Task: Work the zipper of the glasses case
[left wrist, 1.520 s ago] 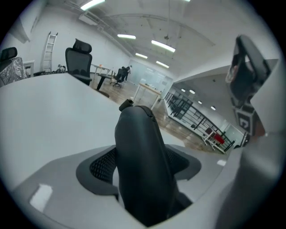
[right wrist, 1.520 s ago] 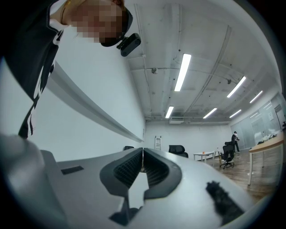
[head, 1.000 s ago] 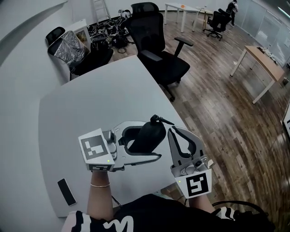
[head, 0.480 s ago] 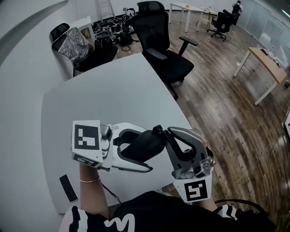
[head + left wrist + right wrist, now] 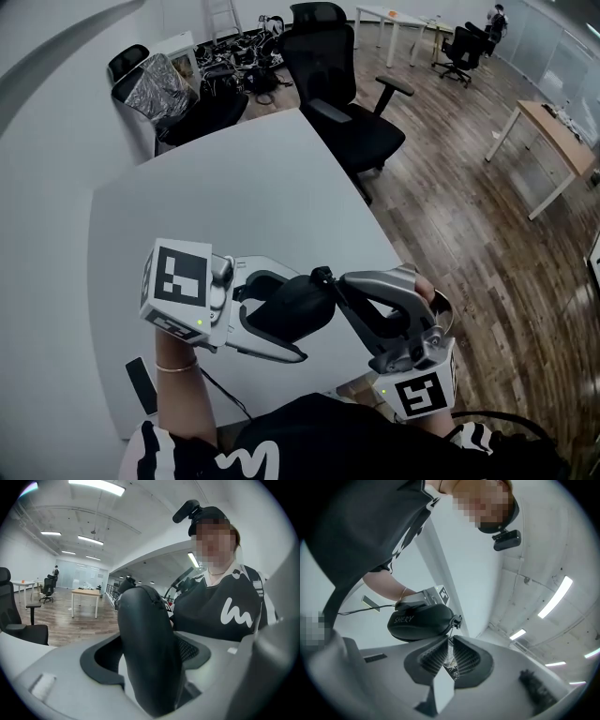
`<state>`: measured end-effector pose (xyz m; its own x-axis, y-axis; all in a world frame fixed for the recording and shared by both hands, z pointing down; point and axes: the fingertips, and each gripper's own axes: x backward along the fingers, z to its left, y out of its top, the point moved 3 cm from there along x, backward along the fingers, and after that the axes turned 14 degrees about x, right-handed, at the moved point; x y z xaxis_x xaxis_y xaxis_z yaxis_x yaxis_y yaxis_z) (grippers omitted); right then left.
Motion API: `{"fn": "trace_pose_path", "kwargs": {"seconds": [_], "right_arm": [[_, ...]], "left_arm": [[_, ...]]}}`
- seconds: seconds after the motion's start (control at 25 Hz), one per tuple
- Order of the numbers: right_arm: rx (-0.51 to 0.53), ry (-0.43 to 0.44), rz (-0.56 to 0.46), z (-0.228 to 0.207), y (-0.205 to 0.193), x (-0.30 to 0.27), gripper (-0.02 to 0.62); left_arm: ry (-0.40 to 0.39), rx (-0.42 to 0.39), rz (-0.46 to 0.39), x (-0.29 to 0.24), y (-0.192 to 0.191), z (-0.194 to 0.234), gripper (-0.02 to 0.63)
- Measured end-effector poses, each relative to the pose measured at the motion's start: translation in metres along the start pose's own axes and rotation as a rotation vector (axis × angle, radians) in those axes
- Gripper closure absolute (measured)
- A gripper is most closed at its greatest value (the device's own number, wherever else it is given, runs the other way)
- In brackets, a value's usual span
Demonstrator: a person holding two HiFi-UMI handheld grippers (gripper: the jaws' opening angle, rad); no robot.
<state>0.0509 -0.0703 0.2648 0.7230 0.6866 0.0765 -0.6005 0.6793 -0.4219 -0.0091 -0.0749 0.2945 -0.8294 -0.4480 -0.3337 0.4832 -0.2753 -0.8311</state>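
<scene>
Black glasses case (image 5: 292, 311) is sitting clamped in left hand-held gripper (image 5: 304, 315) at 6 o'clock over table (image 5: 234, 187) edge. Right hand-held gripper (image 5: 335, 283) is pinching zipper pull (image 5: 450, 654) at case's 1 o'clock end. Likely starting the zip stroke; next needs a steady drag along the seam.

Black glasses case (image 5: 298, 311) aloft, closed; zipper pull (image 5: 450, 654) pinched.

Case (image 5: 295, 309) sits between left gripper (image 5: 298, 317) and right gripper (image 5: 330, 279), over the worktop's (image 5: 216, 197) near edge. Phone (image 5: 141, 386) lies near left, chair (image 5: 347, 84) far beyond.
</scene>
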Motion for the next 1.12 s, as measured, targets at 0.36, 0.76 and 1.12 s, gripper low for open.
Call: {"fn": "trace_pose_path", "kwargs": {"seconds": [0.36,0.76,1.12], "right_arm": [[-0.004,0.107,-0.076,0.010,0.011,-0.004,0.577],[0.019,0.079,-0.060,0.006,0.015,-0.017,0.588],[0.071,0.036,-0.070,0.007,0.020,-0.022,0.589]], "left_arm": [[-0.045,0.025,0.091,0.004,-0.021,-0.008,0.282],[0.004,-0.028,0.042,0.007,-0.022,-0.003,0.261],[0.076,-0.166,-0.031,-0.010,-0.023,0.013,0.335]]}}
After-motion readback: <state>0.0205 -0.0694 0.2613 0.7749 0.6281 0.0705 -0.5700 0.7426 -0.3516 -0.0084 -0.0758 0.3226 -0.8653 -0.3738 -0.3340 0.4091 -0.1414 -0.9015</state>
